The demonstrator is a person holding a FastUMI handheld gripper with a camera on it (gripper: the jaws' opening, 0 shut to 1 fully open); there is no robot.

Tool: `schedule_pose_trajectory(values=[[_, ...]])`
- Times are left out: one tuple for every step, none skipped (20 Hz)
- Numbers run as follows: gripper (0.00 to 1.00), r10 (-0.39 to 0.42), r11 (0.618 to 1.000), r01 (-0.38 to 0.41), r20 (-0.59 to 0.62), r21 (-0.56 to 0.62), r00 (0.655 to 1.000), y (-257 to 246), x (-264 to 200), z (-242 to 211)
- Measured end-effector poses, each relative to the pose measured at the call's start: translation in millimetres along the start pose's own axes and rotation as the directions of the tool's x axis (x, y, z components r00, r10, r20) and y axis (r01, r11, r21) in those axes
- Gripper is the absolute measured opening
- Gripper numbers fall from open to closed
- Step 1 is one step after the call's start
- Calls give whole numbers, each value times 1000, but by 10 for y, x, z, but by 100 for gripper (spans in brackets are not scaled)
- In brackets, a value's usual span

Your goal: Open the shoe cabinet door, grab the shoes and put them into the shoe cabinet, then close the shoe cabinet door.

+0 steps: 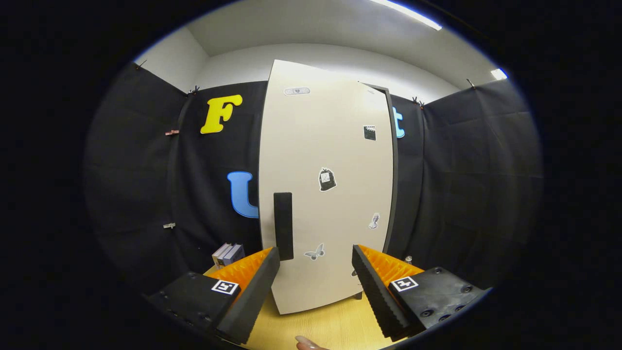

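Gripper view: gripper open, fingers spread, holding nothing, facing the shoe cabinet door. Door looks slightly ajar, its dark handle just beyond the left finger. Books far left on the wooden table. This fits either opening or closing the door; can't tell which.

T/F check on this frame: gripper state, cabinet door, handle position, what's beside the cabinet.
1. The gripper is open, holding nothing. True.
2. The dark handle sits near the door's right edge. False: it is near the left edge, just ahead of the left finger.
3. The cabinet door carries several stickers. True.
4. A pair of shoes lies between the fingers. False: only the door and the wooden table are there.
5. Books stand left of the cabinet. True.
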State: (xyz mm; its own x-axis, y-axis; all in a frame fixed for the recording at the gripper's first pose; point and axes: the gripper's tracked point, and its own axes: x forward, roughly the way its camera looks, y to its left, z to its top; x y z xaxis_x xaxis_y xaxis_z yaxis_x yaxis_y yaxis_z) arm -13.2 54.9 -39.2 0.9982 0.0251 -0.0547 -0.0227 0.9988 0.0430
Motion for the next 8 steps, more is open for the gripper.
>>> schedule_pose_trajectory(values=[[98, -3, 1000, 3, 8, -1, 1000, 1, -6, 24], [98, -5, 1000, 5, 14, -1, 1000, -6, -9, 40], [97, -9, 1000, 9, 17, -2, 1000, -12, -26, 45], [97, -8, 1000, 8, 18, -1, 1000, -16, -31, 50], [97, -8, 1000, 8, 16, 1, 1000, -11, -39, 49], [97, -7, 1000, 7, 13, 3, 1000, -17, -44, 45], [97, -7, 1000, 7, 10, 2, 1000, -19, -36, 39], [97, -7, 1000, 7, 8, 1, 1000, -21, -36, 35]])
